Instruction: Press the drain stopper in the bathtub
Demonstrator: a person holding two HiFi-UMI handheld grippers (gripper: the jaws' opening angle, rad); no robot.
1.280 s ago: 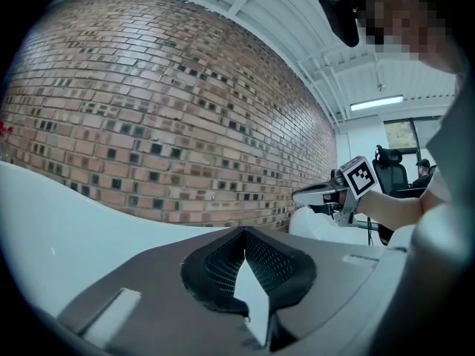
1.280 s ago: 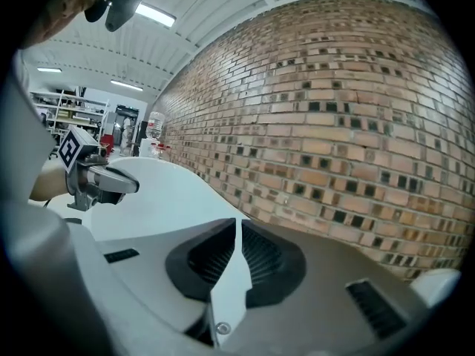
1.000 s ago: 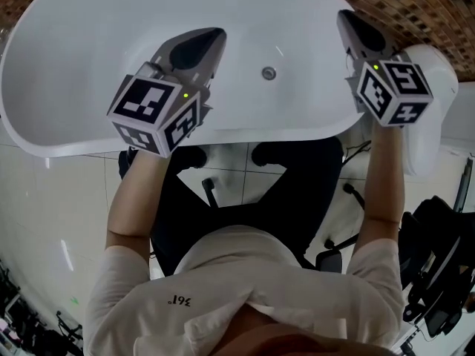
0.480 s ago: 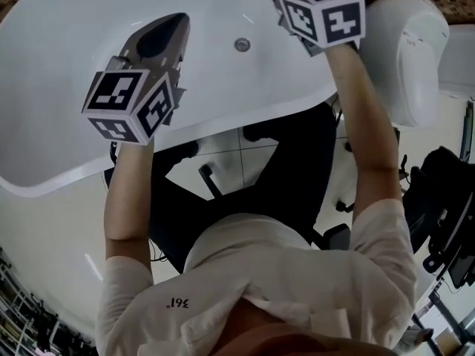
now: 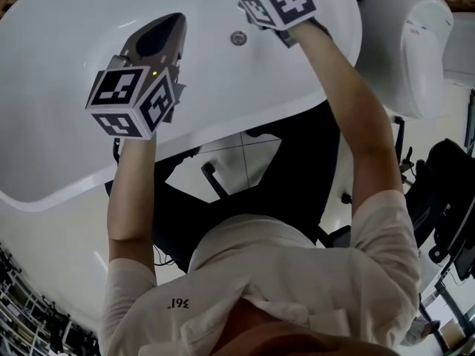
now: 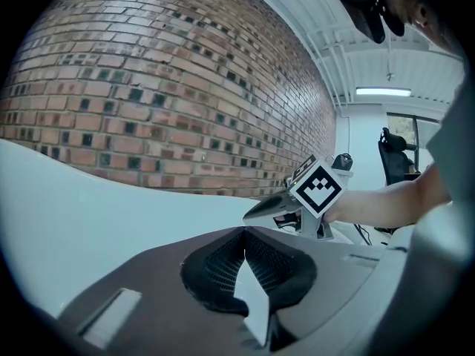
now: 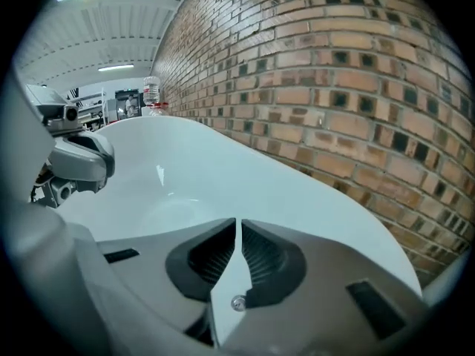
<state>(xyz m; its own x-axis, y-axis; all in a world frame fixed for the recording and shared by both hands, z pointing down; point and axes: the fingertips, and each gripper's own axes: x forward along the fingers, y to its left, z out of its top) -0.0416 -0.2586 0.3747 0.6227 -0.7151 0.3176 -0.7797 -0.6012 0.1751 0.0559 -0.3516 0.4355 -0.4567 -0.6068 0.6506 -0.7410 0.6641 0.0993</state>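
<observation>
So the big white bathtub [image 5: 67, 124] is a long oval. In the head view its long axis runs from lower left up to upper right, with a brick wall [image 6: 148, 87] right behind the far rim. The drain stopper [image 5: 238, 38] sits in the tub floor, toward the upper right end. It's a small round metal disc lying flat with its face pointing straight up, so it has no long axis of its own.

Both claws are over the basin. The right claw [image 7: 237, 232] is pressed together with only a hairline slit between the tips and nothing pinched. It hangs just beside the stopper without touching it, and in the right gripper view the stopper peeks through the gap behind the tips. The left claw [image 6: 243, 234] is also pressed together and empty. It's held over the middle of the tub, well apart from the stopper, and aims across toward the right claw.

Other stuff: a clear bottle [image 7: 151, 91] stands upright on the far end of the rim, a rounded white fixture [image 5: 408, 43] sits just past the tub's right end, and a black office chair [image 5: 289, 176] is under the person, up against the near rim.
</observation>
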